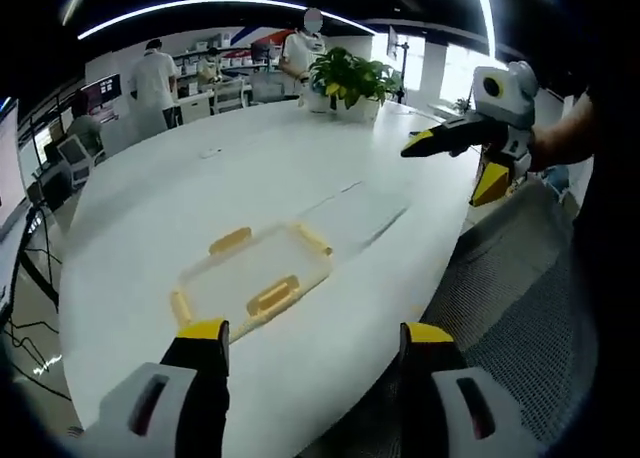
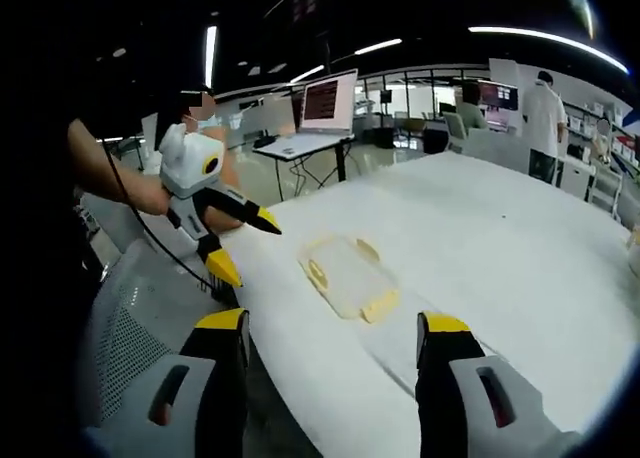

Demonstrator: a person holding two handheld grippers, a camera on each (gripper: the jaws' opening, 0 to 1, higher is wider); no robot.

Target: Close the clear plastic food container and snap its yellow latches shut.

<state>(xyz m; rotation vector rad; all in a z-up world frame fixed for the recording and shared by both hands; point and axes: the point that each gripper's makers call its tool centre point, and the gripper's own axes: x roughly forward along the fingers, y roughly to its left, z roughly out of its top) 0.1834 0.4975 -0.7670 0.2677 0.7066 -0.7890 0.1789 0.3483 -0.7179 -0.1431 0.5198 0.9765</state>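
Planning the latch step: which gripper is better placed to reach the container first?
Probably left. The container lies just ahead of the open left gripper; the right gripper hangs open, off beyond the table edge.

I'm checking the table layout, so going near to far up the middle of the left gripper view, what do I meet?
Left tongs → container with yellow latches → bare white table → potted plant → people standing at desks.
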